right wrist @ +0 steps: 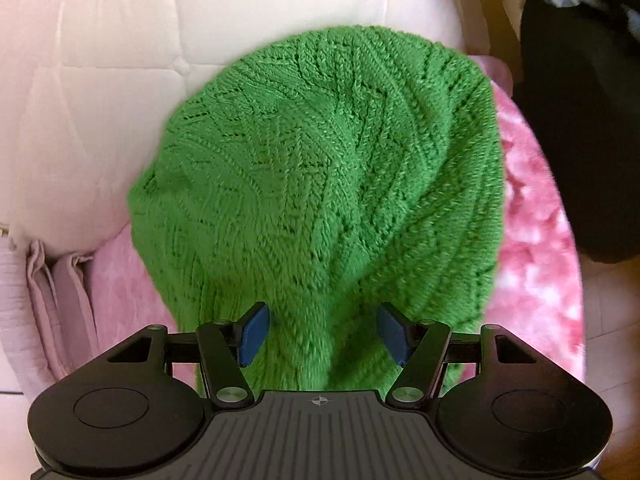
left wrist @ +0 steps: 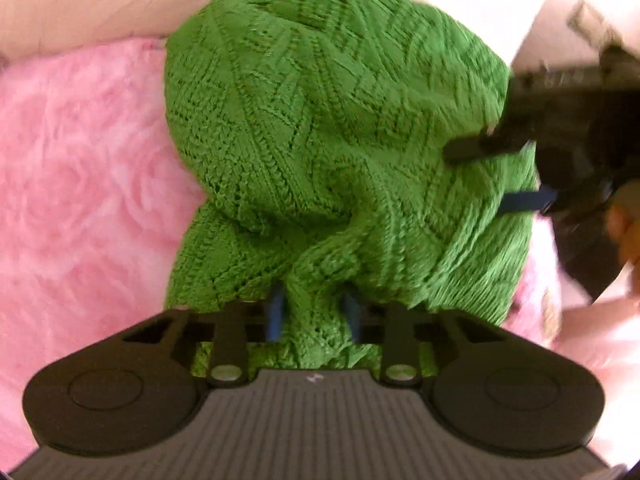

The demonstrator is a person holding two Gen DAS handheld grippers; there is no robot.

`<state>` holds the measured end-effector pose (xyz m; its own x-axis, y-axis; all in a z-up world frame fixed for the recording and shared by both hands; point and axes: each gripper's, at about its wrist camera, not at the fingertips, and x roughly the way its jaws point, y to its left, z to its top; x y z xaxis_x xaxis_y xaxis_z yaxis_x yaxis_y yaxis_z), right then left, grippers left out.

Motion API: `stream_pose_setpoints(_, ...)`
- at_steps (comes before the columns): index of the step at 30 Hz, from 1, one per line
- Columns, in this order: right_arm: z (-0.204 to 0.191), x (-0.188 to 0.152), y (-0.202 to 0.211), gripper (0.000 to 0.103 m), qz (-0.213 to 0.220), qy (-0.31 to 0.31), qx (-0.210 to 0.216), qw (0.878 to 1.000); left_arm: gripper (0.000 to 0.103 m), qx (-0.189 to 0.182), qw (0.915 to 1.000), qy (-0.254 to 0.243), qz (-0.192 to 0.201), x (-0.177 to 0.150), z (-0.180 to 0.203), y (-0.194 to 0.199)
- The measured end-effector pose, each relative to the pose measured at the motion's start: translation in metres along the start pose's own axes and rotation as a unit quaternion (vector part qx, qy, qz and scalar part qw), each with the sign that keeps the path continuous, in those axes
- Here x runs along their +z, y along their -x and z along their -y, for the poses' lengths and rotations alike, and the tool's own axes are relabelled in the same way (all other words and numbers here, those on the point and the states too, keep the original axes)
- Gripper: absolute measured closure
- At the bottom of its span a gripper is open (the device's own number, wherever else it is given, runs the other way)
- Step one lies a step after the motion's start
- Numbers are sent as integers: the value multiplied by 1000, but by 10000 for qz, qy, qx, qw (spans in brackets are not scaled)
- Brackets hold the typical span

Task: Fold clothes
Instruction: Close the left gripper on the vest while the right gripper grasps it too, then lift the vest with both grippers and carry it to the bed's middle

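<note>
A green knitted sweater (left wrist: 320,120) hangs lifted over a pink fluffy blanket (left wrist: 80,184). My left gripper (left wrist: 314,316) is shut on a bunched fold of it at the near edge. In the right wrist view the sweater (right wrist: 320,184) fills the middle, and my right gripper (right wrist: 322,334) holds a thick fold between its blue pads (right wrist: 254,334). The right gripper also shows in the left wrist view (left wrist: 500,176) at the sweater's right edge, blurred.
A white quilted cover (right wrist: 120,60) lies beyond the sweater. The pink blanket (right wrist: 536,240) runs along the right. Folded pale pink cloth (right wrist: 48,300) sits at the left. A dark shape (right wrist: 580,120) stands at the far right.
</note>
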<state>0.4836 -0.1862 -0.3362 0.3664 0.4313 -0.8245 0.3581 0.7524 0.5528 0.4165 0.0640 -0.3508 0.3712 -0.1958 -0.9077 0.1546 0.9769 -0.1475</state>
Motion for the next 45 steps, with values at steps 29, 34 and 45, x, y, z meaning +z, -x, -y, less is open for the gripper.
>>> stream_pose_setpoints(29,-223,-250,226,98,196,3963,2741,8760,96,1042,8858,2558,3729,-278,-13,451)
stream_pose_setpoints(34,-269,-344,261,98,-496,4079,3475,8428,97,1923,8316,2801,4394,-355,1,563)
stream_pose_setpoints(45,-322,-535,315,77,-1996,5245,3375,7557,99,2991,7783,3442,4316,-466,38,690)
